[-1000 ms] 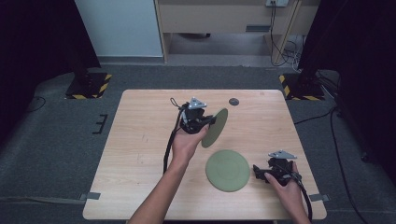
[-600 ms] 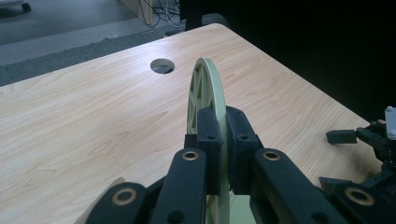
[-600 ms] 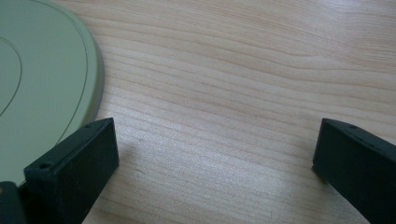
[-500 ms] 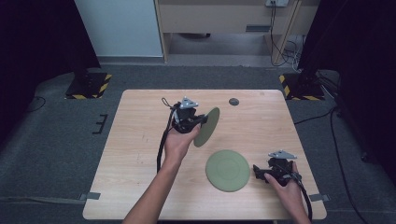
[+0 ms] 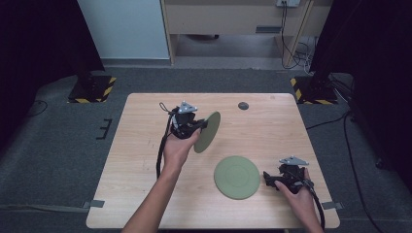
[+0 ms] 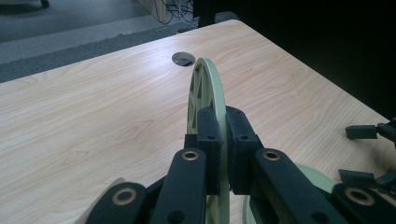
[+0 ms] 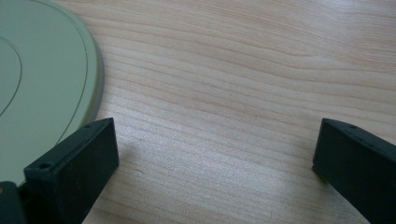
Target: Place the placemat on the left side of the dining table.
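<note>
Green plate (image 5: 207,131), held on edge, sat pinched by its rim between the pads of the left gripper (image 5: 193,124) above the middle of the wooden counter (image 5: 145,145). In the left gripper view the two black jaws were pressed against either face of the plate (image 6: 205,93), whose ribbed underside faced that view's left; the plate stood nearly upright and clear of the counter (image 6: 93,116). Beyond its top edge, toward twelve o'clock, lay a small dark round disc (image 6: 183,58) flat on the wood; in the high view this disc (image 5: 243,105) sat near the counter's far edge, at about one o'clock from the held plate.

A second green plate (image 5: 237,176) lay flat on the counter, at about five o'clock from the held one and well apart from it. Just beside its rim, at three o'clock, rested the right gripper (image 5: 271,178), held in the person's right hand (image 5: 299,199) near the counter's near right corner. In the right gripper view its jaws were spread wide with bare wood between them, and the flat plate's edge (image 7: 46,70) lay at ten o'clock, close by one jaw; whether that jaw touched the rim I could not tell.

The left hand (image 5: 177,148) reached in from the near edge.
</note>
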`<act>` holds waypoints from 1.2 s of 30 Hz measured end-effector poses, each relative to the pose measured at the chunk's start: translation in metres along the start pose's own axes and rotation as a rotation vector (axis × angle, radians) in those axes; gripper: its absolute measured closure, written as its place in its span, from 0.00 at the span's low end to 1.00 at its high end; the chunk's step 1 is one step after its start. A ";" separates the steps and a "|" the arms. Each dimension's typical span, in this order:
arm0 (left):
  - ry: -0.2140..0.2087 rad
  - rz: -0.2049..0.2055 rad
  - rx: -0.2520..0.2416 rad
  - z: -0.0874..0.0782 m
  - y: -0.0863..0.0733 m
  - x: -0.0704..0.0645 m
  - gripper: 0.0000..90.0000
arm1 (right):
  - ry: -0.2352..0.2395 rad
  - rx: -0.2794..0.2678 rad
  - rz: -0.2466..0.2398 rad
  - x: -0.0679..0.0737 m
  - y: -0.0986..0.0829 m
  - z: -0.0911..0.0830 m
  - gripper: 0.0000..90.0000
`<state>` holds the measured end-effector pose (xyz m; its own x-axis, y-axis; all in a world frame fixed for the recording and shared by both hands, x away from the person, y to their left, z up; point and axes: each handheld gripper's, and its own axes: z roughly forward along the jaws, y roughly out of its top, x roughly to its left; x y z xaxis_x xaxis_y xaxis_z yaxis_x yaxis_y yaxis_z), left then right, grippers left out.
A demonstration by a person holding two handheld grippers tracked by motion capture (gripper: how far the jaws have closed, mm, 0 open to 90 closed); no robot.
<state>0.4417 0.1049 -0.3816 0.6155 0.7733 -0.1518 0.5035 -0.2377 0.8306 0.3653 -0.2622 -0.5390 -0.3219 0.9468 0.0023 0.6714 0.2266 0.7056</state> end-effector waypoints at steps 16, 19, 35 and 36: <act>0.028 -0.007 0.003 -0.010 -0.003 0.012 0.95 | 0.000 0.000 0.000 0.000 0.000 0.000 0.01; 0.033 -0.008 0.002 -0.013 -0.005 0.015 0.95 | 0.000 0.000 0.001 0.000 0.000 0.000 0.01; 0.057 -0.026 0.002 -0.024 -0.012 0.030 0.95 | 0.000 0.000 0.001 0.000 0.000 0.000 0.01; 0.059 -0.028 0.001 -0.025 -0.013 0.030 0.95 | 0.000 0.001 0.002 0.000 0.000 0.000 0.01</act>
<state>0.4392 0.1458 -0.3836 0.5642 0.8132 -0.1428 0.5205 -0.2161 0.8260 0.3651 -0.2621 -0.5389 -0.3208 0.9472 0.0032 0.6724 0.2253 0.7051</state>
